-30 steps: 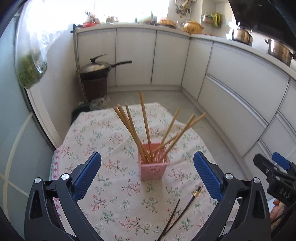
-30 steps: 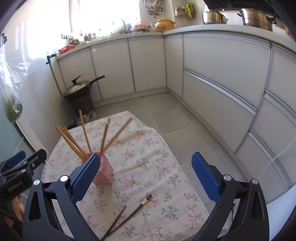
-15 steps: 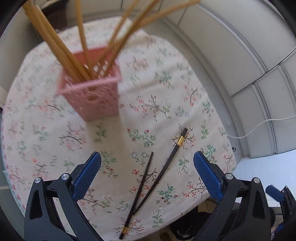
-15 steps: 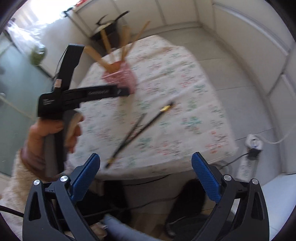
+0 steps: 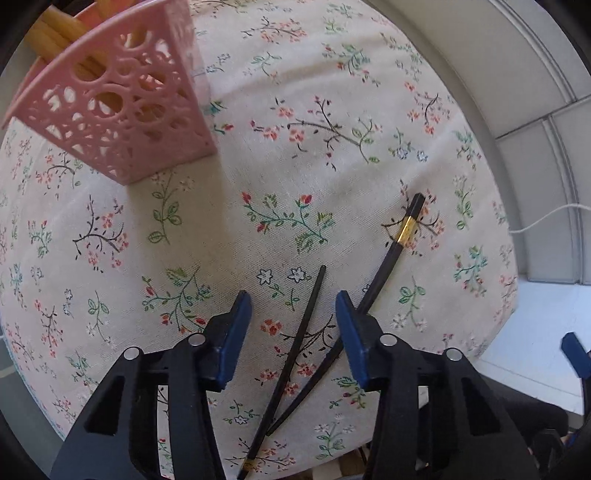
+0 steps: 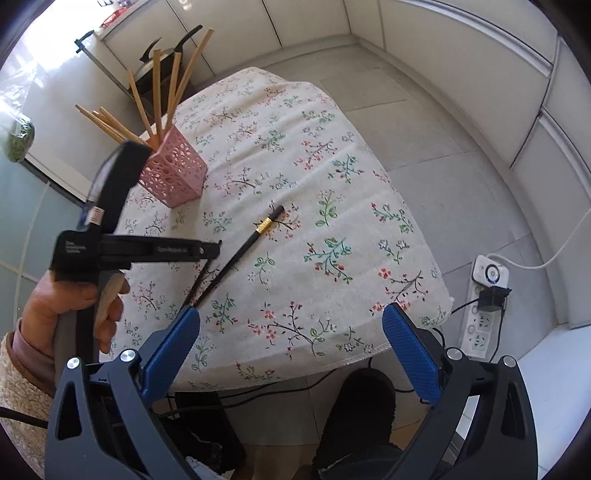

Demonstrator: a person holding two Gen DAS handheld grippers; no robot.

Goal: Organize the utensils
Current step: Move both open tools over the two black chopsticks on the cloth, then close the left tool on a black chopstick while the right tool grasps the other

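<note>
Two black chopsticks lie crossed on the floral tablecloth (image 5: 332,92): a gold-banded one (image 5: 391,254) and a thinner one (image 5: 308,317). My left gripper (image 5: 293,314) points straight down over them with its jaws closing. The thinner chopstick lies between the pads, untouched, and the banded one passes under the right finger. A pink perforated holder (image 5: 122,110) with several wooden chopsticks (image 5: 62,26) stands at upper left. In the right wrist view my right gripper (image 6: 291,321) hangs open over the table's near edge, with the black chopsticks (image 6: 251,240), the holder (image 6: 173,173) and the hand-held left gripper (image 6: 207,251) ahead.
A power strip (image 6: 487,302) with a white cable lies on the tiled floor to the right of the table. A wok (image 6: 162,55) sits on a stand behind the table, by white cabinets. A dark slipper (image 6: 354,417) shows under the near table edge.
Both grippers came down and tipped toward the table. The left one now sits low over the black chopsticks and its jaws have narrowed from wide open.
</note>
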